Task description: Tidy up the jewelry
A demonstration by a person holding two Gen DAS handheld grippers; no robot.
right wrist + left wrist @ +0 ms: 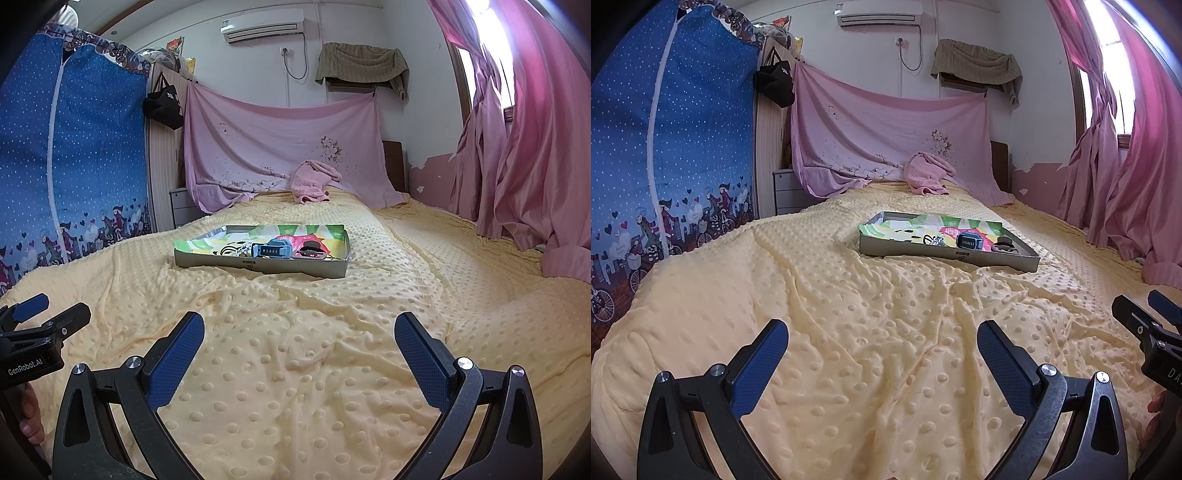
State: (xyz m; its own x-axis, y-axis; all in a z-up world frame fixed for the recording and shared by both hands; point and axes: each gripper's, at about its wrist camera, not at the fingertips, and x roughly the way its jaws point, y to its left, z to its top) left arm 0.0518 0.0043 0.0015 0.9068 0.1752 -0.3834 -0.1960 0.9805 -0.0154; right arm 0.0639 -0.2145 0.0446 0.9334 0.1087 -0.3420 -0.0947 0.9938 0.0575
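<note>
1. Hovering low over the dimpled yellow blanket (886, 332), the left gripper (882, 332) has its blue-padded fingers (764, 365) spread wide with nothing between them.
2. The right gripper (299, 328) is likewise spread wide and empty; its fingers (424, 362) frame only blanket. Each gripper appears at the edge of the other's view, so the two are side by side at the near end of the bed.
3. The shallow grey tray (258, 263) lies on the blanket well ahead of both grippers, its floor lined with a bright green, yellow and pink printed sheet (295, 230).
4. Contents, gathered toward the tray's right half: a blue-grey boxy item with a row of small slots (271, 249), a dark ring-like piece (312, 245) on the pink patch, and a small pale, sparkly cluster (938, 240) beside a black loop. Their exact kinds are too small to tell.
5. The left half of the tray is bare lining.
6. Progress, as a judgement: no loose jewelry can be made out on the blanket, and neither gripper has taken hold of anything. Whether the pieces in the tray are already sorted or await arranging cannot be told from these views.
</note>
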